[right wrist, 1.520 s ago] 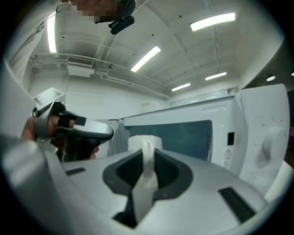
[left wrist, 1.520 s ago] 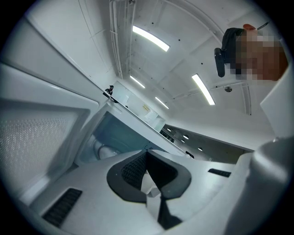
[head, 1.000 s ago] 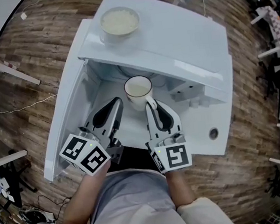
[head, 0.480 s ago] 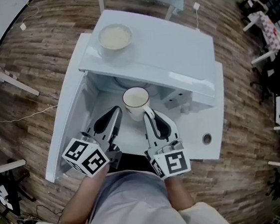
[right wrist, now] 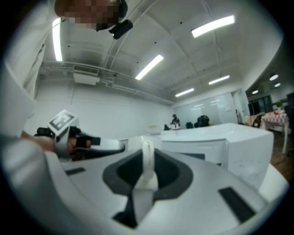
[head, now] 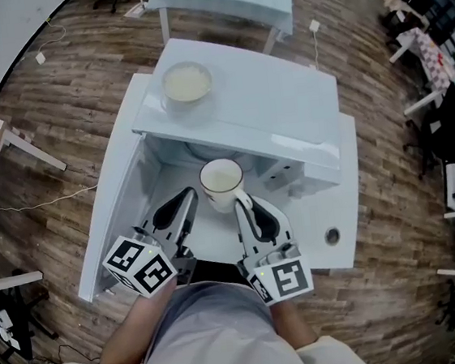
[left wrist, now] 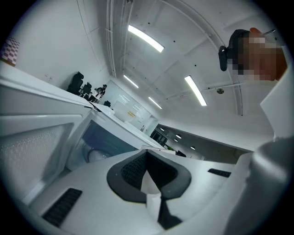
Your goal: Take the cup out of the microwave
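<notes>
Gripping cup [head: 221, 177] handle with right claw [head: 238, 203] at 5 o'clock; holding left claw [head: 189, 194] shut, empty, at 8 o'clock, before microwave [head: 285, 117].

Bright ceiling strips [left wrist: 146, 38], fisheye edges, soft blur

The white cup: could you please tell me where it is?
Head view, centre: the white cup is at the mouth of the open white microwave, its handle pinched in the right claw, the left claw beside it.
</notes>
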`<state>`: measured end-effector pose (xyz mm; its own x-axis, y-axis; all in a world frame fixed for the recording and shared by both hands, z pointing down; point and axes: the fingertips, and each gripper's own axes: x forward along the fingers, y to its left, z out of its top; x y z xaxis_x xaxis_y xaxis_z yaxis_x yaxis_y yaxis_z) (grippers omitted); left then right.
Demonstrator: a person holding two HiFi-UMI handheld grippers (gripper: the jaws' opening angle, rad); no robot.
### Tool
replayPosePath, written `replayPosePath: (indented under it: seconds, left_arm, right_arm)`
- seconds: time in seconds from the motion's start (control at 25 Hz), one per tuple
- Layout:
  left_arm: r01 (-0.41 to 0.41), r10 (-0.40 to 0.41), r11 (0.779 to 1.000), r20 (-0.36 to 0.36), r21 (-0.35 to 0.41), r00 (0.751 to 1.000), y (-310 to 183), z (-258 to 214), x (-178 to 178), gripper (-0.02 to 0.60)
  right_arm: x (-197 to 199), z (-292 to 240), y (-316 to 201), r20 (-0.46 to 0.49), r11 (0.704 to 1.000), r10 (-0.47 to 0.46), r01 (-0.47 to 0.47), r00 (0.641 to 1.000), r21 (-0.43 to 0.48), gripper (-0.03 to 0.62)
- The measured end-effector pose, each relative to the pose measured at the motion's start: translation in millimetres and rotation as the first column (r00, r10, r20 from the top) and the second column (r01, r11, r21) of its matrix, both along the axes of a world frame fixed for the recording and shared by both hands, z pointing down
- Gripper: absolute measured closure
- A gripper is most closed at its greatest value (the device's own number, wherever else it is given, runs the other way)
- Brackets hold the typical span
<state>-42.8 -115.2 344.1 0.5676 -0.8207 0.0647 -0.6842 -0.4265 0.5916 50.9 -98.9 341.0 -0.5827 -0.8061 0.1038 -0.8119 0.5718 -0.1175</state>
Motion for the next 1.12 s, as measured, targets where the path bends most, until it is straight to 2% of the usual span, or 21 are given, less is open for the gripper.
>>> replayPosePath:
  seconds: [0.08, 0.16, 0.48, 1.12]
  left_arm:
    - [-0.008, 0.006, 0.999, 0.046, 0.034, 0.999, 1.1, -7.1, 2.7, 0.571]
    - [-0.018, 0.015, 0.998, 0.061, 0.058, 0.998, 3.5, -14.7, 7.4, 0.571]
    - [-0.031, 0.031, 0.997, 0.004, 0.072, 1.000, -1.0, -28.1, 18.9, 0.571]
    - [-0.033, 0.034, 0.994, -0.016, 0.102, 0.999, 0.6, -50.4, 18.2, 0.571]
  right_arm:
    - [1.6, -6.2, -0.5, 0.019, 1.000, -0.002, 0.002, 1.000, 0.003, 0.522]
    - [4.0, -13.0, 0.3, 0.030, 1.000, -0.003, 0.003, 1.000, 0.010, 0.522]
    - [12.0, -33.7, -3.8, 0.045, 0.999, -0.014, 0.012, 0.999, 0.044, 0.522]
    - [22.8, -80.7, -1.3, 0.097, 0.995, -0.052, 0.043, 0.994, 0.094, 0.522]
